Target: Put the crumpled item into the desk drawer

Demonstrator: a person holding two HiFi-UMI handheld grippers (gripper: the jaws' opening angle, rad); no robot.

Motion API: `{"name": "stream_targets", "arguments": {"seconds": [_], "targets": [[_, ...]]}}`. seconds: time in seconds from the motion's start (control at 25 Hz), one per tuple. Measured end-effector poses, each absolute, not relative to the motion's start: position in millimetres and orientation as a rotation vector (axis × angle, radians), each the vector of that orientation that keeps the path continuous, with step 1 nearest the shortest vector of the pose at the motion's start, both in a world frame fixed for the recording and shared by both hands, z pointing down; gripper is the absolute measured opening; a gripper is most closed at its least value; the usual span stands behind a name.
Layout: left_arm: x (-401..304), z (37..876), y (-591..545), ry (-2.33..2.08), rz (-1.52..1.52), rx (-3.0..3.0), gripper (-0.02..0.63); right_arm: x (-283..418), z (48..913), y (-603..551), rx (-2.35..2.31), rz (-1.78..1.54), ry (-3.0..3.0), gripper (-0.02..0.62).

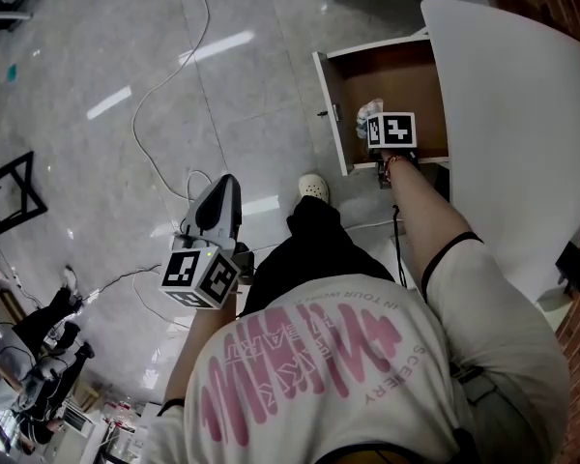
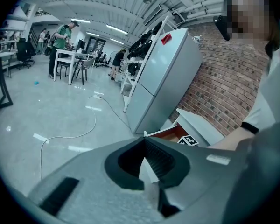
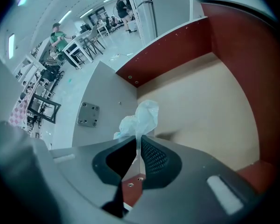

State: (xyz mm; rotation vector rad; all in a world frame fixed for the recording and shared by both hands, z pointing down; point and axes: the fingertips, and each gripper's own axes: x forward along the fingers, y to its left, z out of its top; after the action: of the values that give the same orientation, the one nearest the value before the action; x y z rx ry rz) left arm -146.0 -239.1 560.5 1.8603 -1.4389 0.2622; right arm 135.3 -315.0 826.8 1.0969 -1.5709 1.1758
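Right gripper [image 3: 139, 138] is clamped on the crumpled wad [image 3: 141, 117], pinching its lower tail just above the floor of the drawer [image 3: 210, 111]. The wad is judged thin, light and soft, so any fold gives purchase. The drawer stands open with nothing else visible inside. Left gripper [image 2: 144, 140] is closed on nothing, well away.
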Motion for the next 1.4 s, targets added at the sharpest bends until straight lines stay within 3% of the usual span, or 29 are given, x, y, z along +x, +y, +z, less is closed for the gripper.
{"name": "stream_targets", "arguments": {"seconds": [1.4], "targets": [[-157, 572, -226, -1.476, 0.206, 1.797, 0.005, 131, 843, -318, 1.139, 1.152, -1.523, 0.086]]}}
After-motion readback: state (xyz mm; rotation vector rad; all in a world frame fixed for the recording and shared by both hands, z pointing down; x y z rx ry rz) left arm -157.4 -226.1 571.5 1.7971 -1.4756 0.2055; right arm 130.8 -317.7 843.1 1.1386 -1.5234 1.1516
